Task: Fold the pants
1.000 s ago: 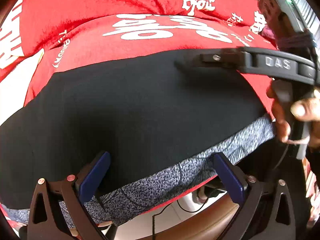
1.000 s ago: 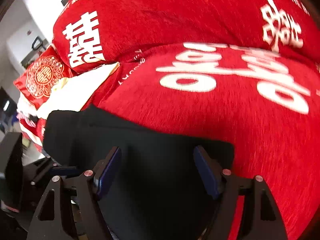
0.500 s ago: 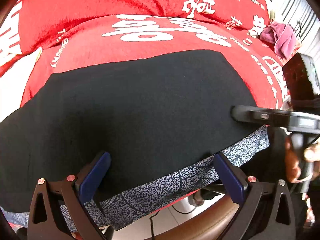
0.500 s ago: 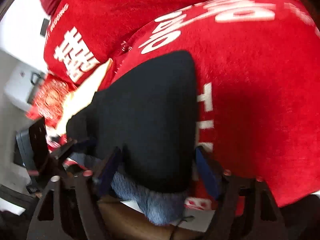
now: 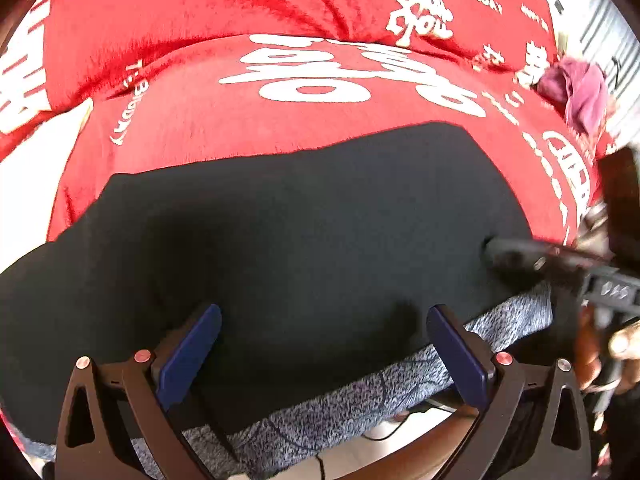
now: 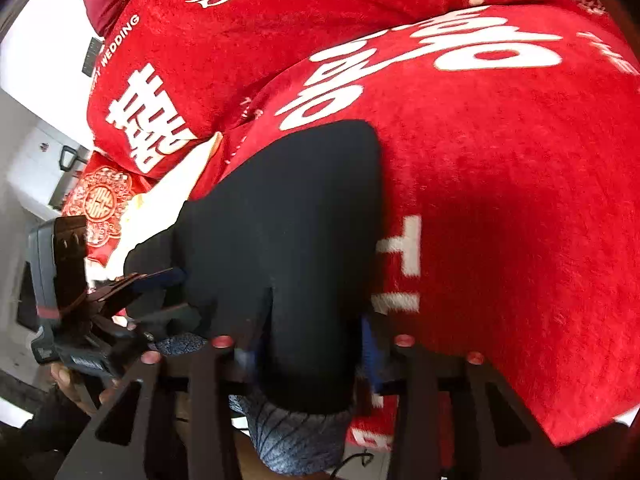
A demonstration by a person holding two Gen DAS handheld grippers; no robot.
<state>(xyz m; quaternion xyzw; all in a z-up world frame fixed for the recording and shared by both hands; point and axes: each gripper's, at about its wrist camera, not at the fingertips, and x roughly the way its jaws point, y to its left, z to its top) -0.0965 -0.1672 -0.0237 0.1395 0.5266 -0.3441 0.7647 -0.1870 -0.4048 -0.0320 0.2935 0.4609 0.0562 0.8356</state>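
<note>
Left wrist view: black fabric pants (image 5: 296,248) lie flat on the red plush blanket with white lettering (image 5: 304,128), near its front edge, over a grey-blue mottled cloth (image 5: 360,396) that hangs off that edge. Left gripper (image 5: 324,348) jaws stand wide over the pants, nothing pinched, same as a second ago. Right gripper (image 5: 560,264) sits at the pants' right end; a second ago it was higher, at the pants' far edge. Person's hand (image 5: 608,356) is on its handle.

Right wrist view: right gripper (image 6: 308,348) jaws have just been closing, with the pants (image 6: 296,216) end between the blue pads (image 6: 370,350); pad contact is unclear, cannot tell if gripped. A second ago they straddled it wide. Left gripper (image 6: 160,296) at the far-left end.
</note>
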